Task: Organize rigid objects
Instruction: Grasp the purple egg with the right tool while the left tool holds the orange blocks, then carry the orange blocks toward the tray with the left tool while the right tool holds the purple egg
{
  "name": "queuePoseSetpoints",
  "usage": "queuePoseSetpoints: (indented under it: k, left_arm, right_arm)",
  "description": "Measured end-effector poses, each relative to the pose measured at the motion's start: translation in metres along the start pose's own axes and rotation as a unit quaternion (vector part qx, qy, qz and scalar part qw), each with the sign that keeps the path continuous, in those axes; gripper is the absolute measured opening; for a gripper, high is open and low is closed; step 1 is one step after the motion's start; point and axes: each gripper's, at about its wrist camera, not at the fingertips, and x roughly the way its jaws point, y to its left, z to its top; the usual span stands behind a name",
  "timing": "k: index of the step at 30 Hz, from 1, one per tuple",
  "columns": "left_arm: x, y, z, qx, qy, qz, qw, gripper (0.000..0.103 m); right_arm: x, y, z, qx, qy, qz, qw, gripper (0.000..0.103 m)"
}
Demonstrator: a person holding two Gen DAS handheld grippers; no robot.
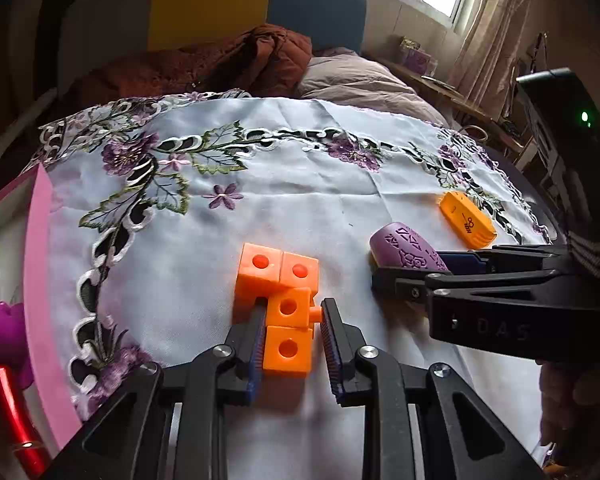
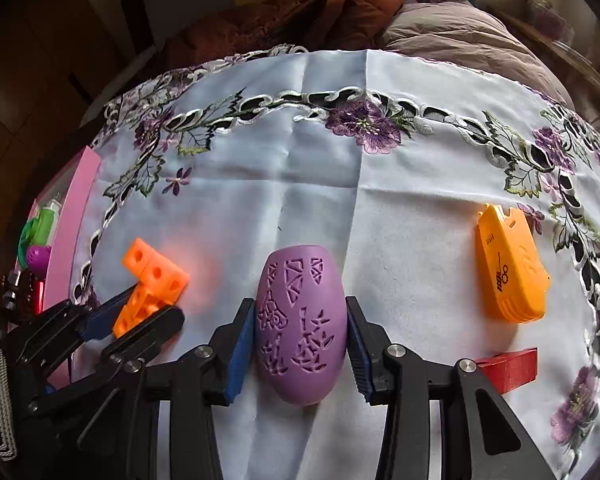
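An orange piece of joined cubes [image 1: 278, 300] lies on the embroidered white cloth [image 1: 300, 184]. My left gripper [image 1: 294, 320] is shut on it: one pad presses its left side, the other its side peg. The right wrist view shows the same grip [image 2: 152, 306] on the orange piece [image 2: 152, 280] at the left. My right gripper [image 2: 300, 312] is shut on a purple egg-shaped shell with cut-out patterns [image 2: 300, 320], both blue pads against its sides. In the left wrist view the right gripper [image 1: 404, 268] reaches in from the right around the purple shell [image 1: 404, 248].
A flat orange case [image 2: 510, 268] lies on the cloth to the right, with a red block [image 2: 508, 368] nearer. A pink-rimmed bin [image 1: 40, 280] at the left edge holds green, purple and red items. A bed with a brown quilt [image 1: 220, 60] lies behind.
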Motion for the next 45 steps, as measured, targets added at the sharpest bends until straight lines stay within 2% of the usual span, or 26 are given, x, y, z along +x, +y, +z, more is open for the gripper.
queuePoseSetpoints:
  k: [3, 7, 19, 35, 45]
  left_arm:
    - [-0.012, 0.001, -0.003, -0.008, 0.001, 0.005, 1.0, 0.025]
    - [-0.035, -0.002, -0.011, 0.002, -0.016, 0.013, 0.9998, 0.025]
    - [-0.109, 0.008, -0.03, -0.01, -0.063, 0.03, 0.9975, 0.025]
    - [-0.149, 0.028, -0.053, -0.025, -0.08, 0.055, 0.9949, 0.025]
    - [-0.163, 0.061, -0.071, -0.06, -0.074, 0.073, 0.9928, 0.025]
  right_arm:
    - [-0.002, 0.008, -0.005, -0.031, -0.008, -0.013, 0.999, 0.044]
    - [-0.001, 0.009, -0.002, -0.038, -0.01, -0.012, 0.999, 0.044]
    - [0.0, 0.017, -0.003, -0.08, -0.027, -0.035, 0.996, 0.044]
    - [-0.001, 0.022, -0.007, -0.105, -0.043, -0.05, 0.992, 0.045]
    - [-0.001, 0.021, -0.007, -0.101, -0.045, -0.049, 0.993, 0.045]
